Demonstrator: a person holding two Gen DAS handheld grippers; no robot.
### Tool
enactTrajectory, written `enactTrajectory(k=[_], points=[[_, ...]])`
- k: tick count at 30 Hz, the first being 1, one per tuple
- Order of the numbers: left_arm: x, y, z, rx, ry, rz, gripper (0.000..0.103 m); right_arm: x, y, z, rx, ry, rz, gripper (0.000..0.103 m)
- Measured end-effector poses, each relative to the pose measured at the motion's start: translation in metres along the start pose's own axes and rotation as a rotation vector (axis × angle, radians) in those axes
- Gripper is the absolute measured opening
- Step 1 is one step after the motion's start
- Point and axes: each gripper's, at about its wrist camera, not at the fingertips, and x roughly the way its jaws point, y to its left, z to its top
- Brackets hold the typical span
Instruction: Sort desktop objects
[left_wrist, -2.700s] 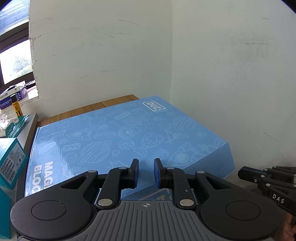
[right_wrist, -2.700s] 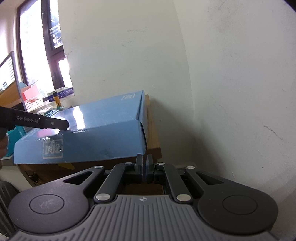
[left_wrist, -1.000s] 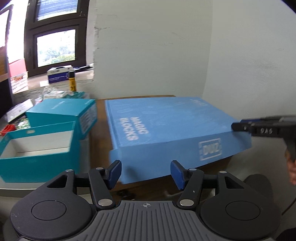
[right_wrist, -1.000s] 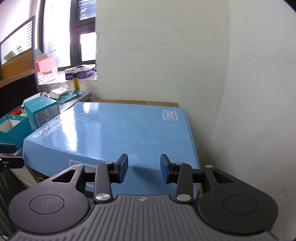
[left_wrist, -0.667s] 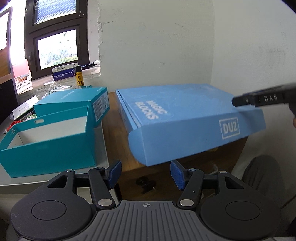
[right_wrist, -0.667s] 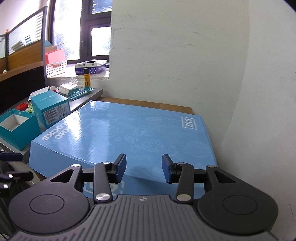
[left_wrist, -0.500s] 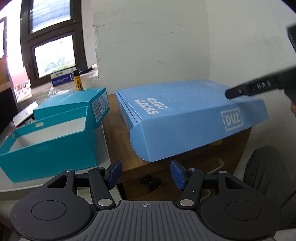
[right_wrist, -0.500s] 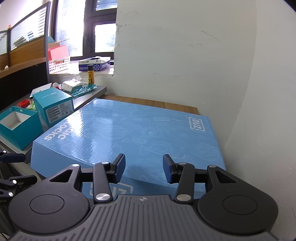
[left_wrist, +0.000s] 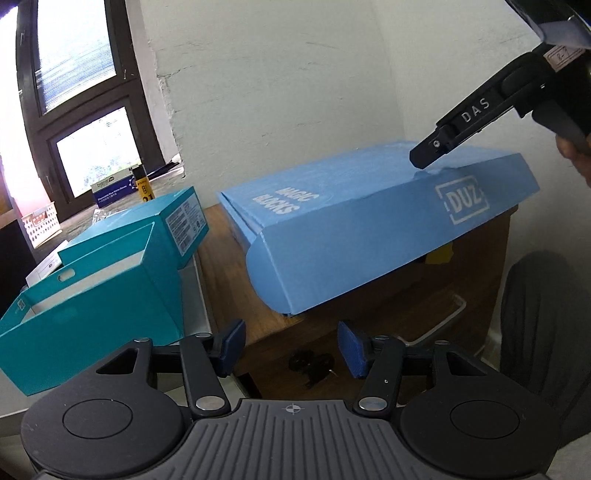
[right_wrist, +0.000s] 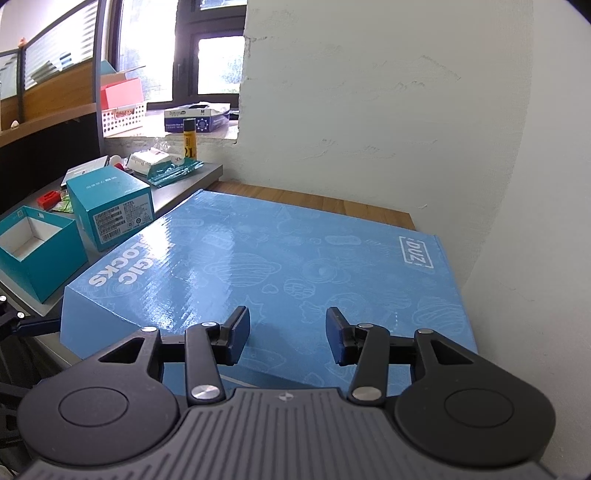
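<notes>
A large blue "MAGIC BLOCKS" box (left_wrist: 369, 236) lies on a wooden desk (left_wrist: 221, 236) in the corner, and its near end juts past the desk's front edge. My left gripper (left_wrist: 291, 347) is open and empty, low in front of the box and apart from it. My right gripper (right_wrist: 288, 334) is open too, hovering over the near edge of the blue box (right_wrist: 277, 266) lid. One of its fingers (left_wrist: 461, 118) reaches over the box's top right corner. To the left stand an open teal box (left_wrist: 92, 280) and a closed teal box (left_wrist: 173, 221).
White walls close in behind and to the right of the desk. A grey shelf (right_wrist: 184, 184) on the left carries the teal boxes and small packets. The window sill holds a dark blue carton (right_wrist: 195, 116) and a yellow tube (right_wrist: 189, 138). Keys (left_wrist: 314, 365) hang below the desk, beside a person's knee (left_wrist: 535, 332).
Both grippers have opened wide and backed away from the blue box. The left one swung down in front of the desk; the right one rose over the lid.
</notes>
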Motion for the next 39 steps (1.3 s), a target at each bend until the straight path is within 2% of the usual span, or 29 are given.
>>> enactTrajectory(k=[7,12,20,32,39], points=[[0.006,0.000,-0.005,0.005,-0.062,0.019,0.050,0.004,0.005,0.004,-0.027,0.005,-0.003,0.051],[-0.003,0.001,-0.002,-0.009,-0.110,0.035,0.042,0.002,0.014,0.006,-0.061,0.004,0.019,0.051],[-0.017,-0.002,0.004,-0.008,-0.159,0.007,0.028,0.001,0.027,0.012,-0.110,-0.001,0.049,0.051],[-0.029,0.010,0.022,-0.137,-0.114,-0.063,0.025,-0.001,0.027,0.013,-0.112,-0.005,0.050,0.051],[-0.022,0.006,0.018,-0.124,-0.067,-0.053,0.025,0.002,0.028,0.009,-0.106,-0.001,0.053,0.051]])
